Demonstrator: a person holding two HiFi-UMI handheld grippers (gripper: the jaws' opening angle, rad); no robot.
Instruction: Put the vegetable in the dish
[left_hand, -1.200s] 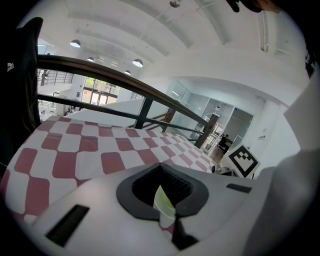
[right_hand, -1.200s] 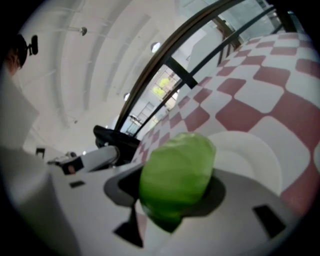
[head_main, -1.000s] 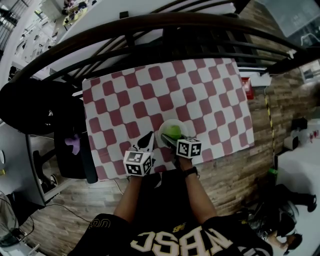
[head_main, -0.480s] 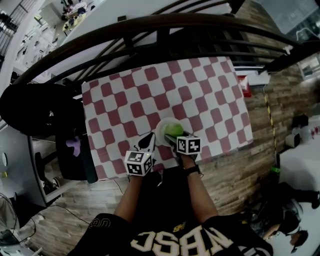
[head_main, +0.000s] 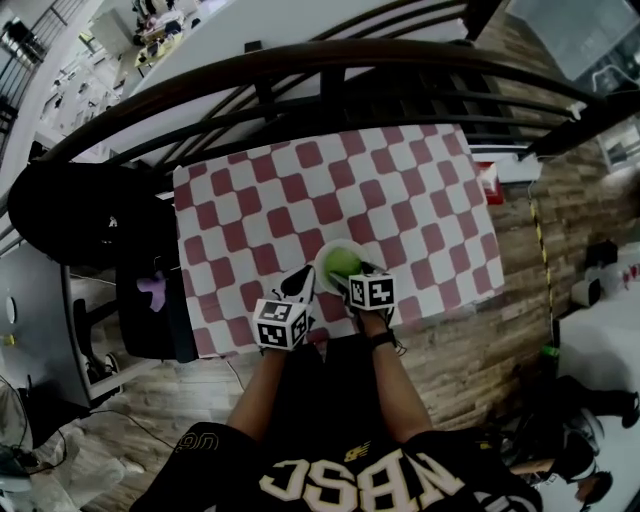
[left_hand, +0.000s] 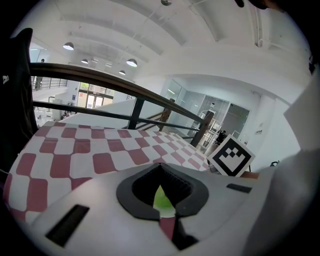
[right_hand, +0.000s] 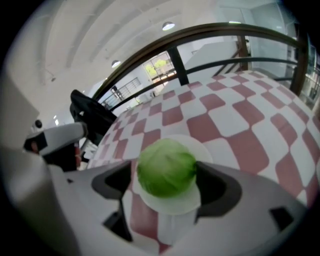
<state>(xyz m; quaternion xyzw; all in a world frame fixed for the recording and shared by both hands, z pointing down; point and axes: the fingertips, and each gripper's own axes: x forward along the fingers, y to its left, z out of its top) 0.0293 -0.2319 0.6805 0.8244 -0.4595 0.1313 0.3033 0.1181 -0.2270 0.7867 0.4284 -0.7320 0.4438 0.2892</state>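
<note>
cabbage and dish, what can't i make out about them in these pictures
- Head view: the cabbage is too small to show leaves; the right gripper covers the dish's near rim.
- Left gripper view: the left gripper's own body hides the dish; only a green sliver shows past its shut jaws.
- Right gripper view: its jaws, which have just been opening with the cabbage between them, hide the cabbage's flanks and the dish's side rims.

right tool (right_hand: 166, 189) jaws just opened, cabbage (right_hand: 166, 167) loose between them
</note>
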